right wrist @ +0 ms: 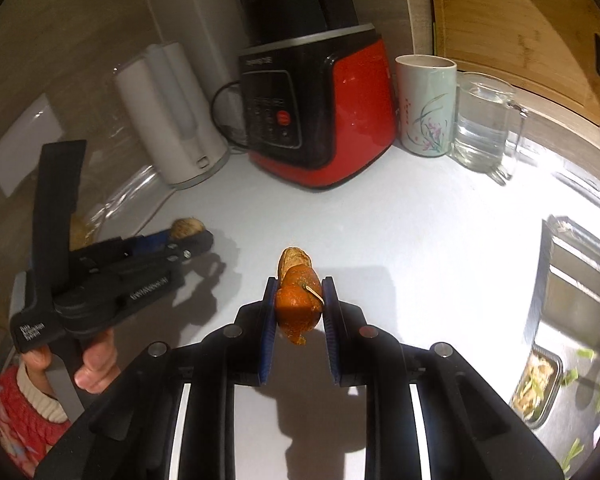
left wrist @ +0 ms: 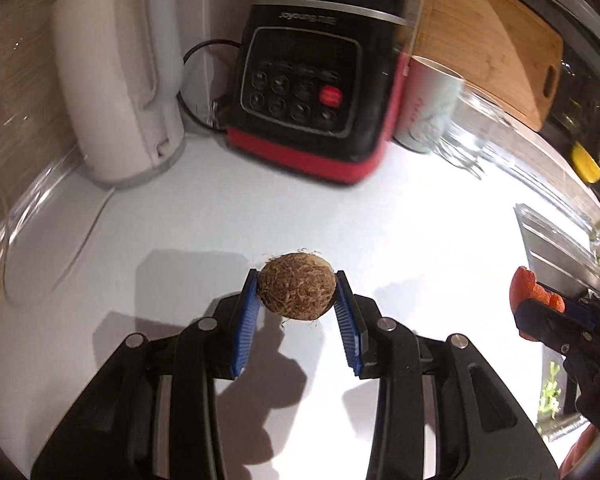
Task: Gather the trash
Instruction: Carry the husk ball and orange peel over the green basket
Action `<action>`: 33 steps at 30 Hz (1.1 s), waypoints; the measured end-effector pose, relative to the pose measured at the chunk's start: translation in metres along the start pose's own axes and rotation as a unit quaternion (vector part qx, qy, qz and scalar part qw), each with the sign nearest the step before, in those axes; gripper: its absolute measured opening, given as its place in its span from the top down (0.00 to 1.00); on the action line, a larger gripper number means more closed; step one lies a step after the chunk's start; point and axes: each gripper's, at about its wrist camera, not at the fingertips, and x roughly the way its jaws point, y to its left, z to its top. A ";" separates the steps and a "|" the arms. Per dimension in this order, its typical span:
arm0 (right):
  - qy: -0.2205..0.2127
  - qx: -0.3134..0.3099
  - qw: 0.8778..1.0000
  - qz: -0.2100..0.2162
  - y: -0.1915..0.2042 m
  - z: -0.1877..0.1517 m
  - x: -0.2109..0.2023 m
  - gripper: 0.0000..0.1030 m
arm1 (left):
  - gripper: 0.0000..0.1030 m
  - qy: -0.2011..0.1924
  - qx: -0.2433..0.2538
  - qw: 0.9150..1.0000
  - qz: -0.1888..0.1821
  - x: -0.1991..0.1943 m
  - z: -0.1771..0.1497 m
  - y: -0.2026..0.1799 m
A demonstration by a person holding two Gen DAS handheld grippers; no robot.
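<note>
Above the white countertop [left wrist: 420,220], a brown fibrous husk ball [left wrist: 297,286] sits pinched in the left gripper [left wrist: 296,292]; the right gripper [right wrist: 299,304] clamps orange peel [right wrist: 299,306]. Carrying step; next needs a bin, none visible.

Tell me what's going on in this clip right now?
A person is clearing scraps off a white kitchen counter with a pair of handheld tongs in each hand. The left tongs are closed on a brown hairy husk ball, held above the counter. The right tongs pinch a piece of orange peel. A red blender, kettle, cup and glass jug stand behind.
</note>
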 end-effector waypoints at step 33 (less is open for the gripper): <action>-0.031 -0.006 0.999 0.012 0.082 -0.287 -0.307 0.78 | 0.65 0.030 0.023 0.998 -0.050 -0.294 -0.305 -0.117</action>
